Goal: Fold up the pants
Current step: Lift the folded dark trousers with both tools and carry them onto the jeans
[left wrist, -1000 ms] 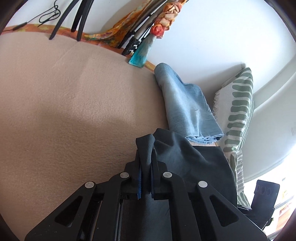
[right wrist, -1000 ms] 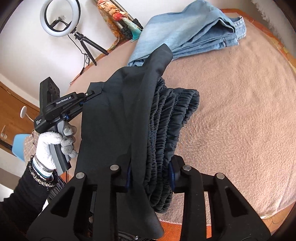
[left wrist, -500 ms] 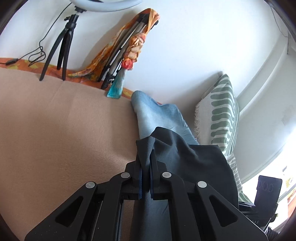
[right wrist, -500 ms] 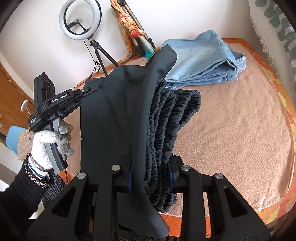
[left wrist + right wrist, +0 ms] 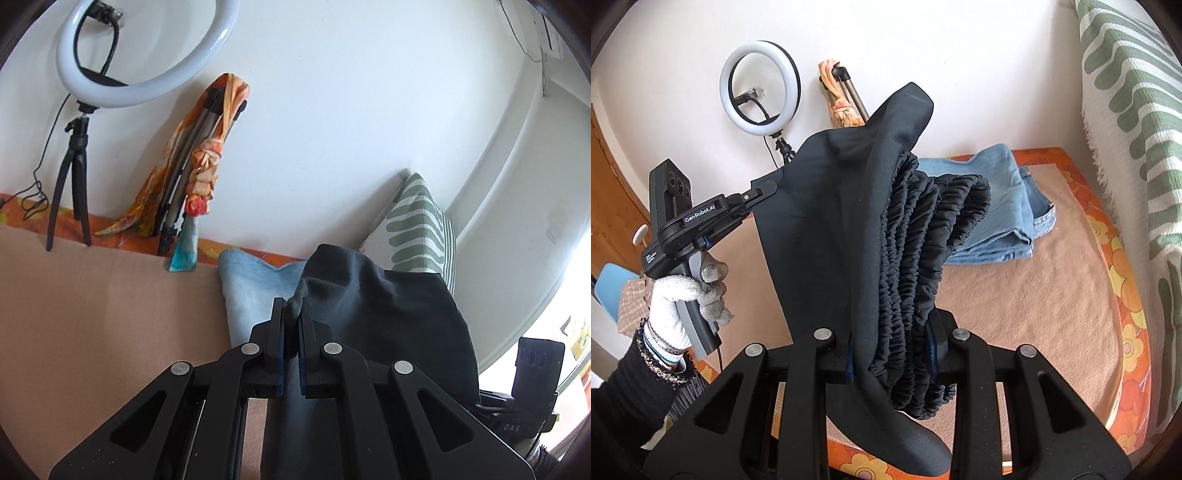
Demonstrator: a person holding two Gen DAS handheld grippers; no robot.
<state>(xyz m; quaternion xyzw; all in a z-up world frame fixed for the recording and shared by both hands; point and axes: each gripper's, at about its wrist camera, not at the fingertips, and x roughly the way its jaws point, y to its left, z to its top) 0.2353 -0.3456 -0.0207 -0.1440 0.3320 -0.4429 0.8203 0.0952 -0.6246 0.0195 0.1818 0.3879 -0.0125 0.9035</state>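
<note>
1. The black pants (image 5: pixel 849 236) hang in the air above the bed (image 5: pixel 1034 295), held up between both tools and not touching the tan blanket (image 5: pixel 1027 306).
2. The right hand-held gripper (image 5: pixel 892 354) is clamped on the gathered elastic waistband (image 5: pixel 923 266), which is bunched into several ruffled layers between its pads.
3. The left hand-held gripper (image 5: pixel 290 332) is pressed together on a thin pinch of the same dark cloth. From the right wrist view it sits to the left of the pants, in a white-gloved hand (image 5: pixel 690 295), gripping the far edge of the fabric.
4. The cloth spans from one tool to the other, so its held edge runs left to right between them. The rest droops below the right tool.
5. Folded blue jeans (image 5: pixel 997 206) lie on the bed beyond the pants, towards the wall. A green-striped pillow (image 5: pixel 1126 110) stands to the right of the pants.
6. A ring light on a tripod (image 5: pixel 761 96) and a bundle wrapped in orange cloth (image 5: pixel 838 99) stand against the wall behind the pants.
7. My judgement: the next move is to lower the pants onto the open blanket in front of the jeans. Both tools must descend together, or the bunched waistband will land crooked.
</note>
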